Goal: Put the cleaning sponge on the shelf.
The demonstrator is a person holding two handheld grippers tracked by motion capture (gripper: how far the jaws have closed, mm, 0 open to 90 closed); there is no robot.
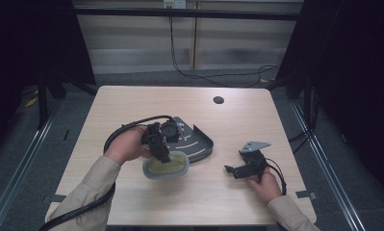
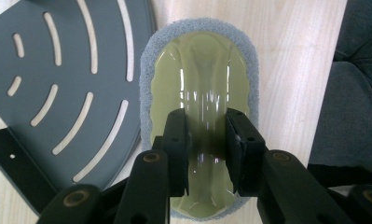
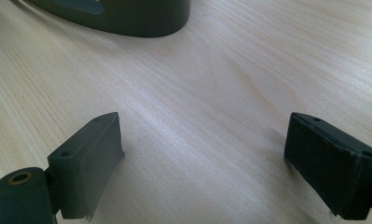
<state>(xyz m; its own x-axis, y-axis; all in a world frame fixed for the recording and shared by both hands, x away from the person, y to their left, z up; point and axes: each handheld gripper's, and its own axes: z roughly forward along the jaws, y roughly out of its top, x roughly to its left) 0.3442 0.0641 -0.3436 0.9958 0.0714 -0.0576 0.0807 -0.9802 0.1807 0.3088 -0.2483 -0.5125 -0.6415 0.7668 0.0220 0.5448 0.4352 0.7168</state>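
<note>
Grey-rimmed oval sponge with glossy olive handle [image 2: 200, 79] sits clenched in left gripper [image 2: 207, 140], at six o'clock of dark slotted metal rack [image 2: 67, 79]; right gripper [image 3: 202, 158] gapes empty. Lifting likely follows.

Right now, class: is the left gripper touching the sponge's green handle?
Touching. The left gripper view shows the left gripper with both jaws pressed against the green handle of the sponge.

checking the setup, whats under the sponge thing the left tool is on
The sponge lies mostly on the bare wooden table, its edge beside or slightly over the slotted grey tray. Anything directly beneath it is covered. The left tool grips its glossy handle.
</note>
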